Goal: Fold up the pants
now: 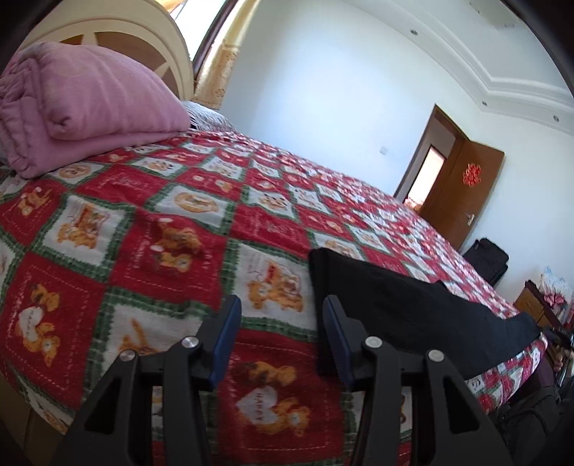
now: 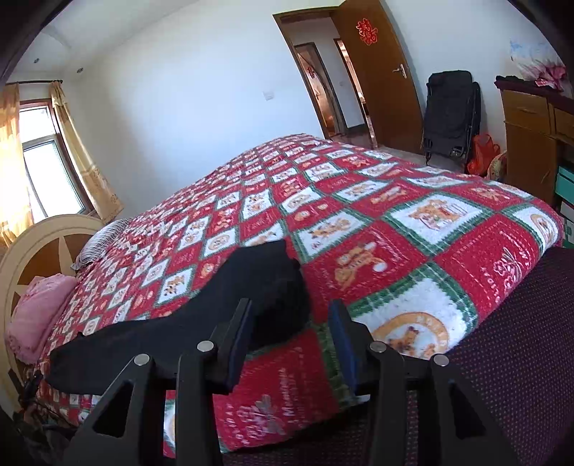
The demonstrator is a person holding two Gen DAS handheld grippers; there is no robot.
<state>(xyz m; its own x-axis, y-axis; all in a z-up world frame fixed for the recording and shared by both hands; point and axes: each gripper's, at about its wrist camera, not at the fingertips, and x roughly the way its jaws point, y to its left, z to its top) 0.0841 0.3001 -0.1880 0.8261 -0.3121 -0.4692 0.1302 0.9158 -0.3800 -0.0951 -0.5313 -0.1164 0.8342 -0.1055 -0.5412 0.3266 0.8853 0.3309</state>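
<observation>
Black pants (image 1: 412,304) lie flat along the near edge of a bed covered by a red, white and green bear-pattern quilt (image 1: 179,229). In the left wrist view my left gripper (image 1: 281,322) is open and empty, just left of one end of the pants. In the right wrist view the pants (image 2: 222,304) stretch from the centre to the lower left, and my right gripper (image 2: 290,329) is open and empty at their right end. The quilt (image 2: 394,229) shows under both.
A folded pink blanket (image 1: 82,104) lies by the cream headboard (image 1: 118,32). A brown door (image 2: 376,71) stands open at the far wall. A black suitcase (image 2: 450,111) and a wooden cabinet (image 2: 531,136) stand beyond the bed's foot. A dark dotted mattress edge (image 2: 520,340) shows at right.
</observation>
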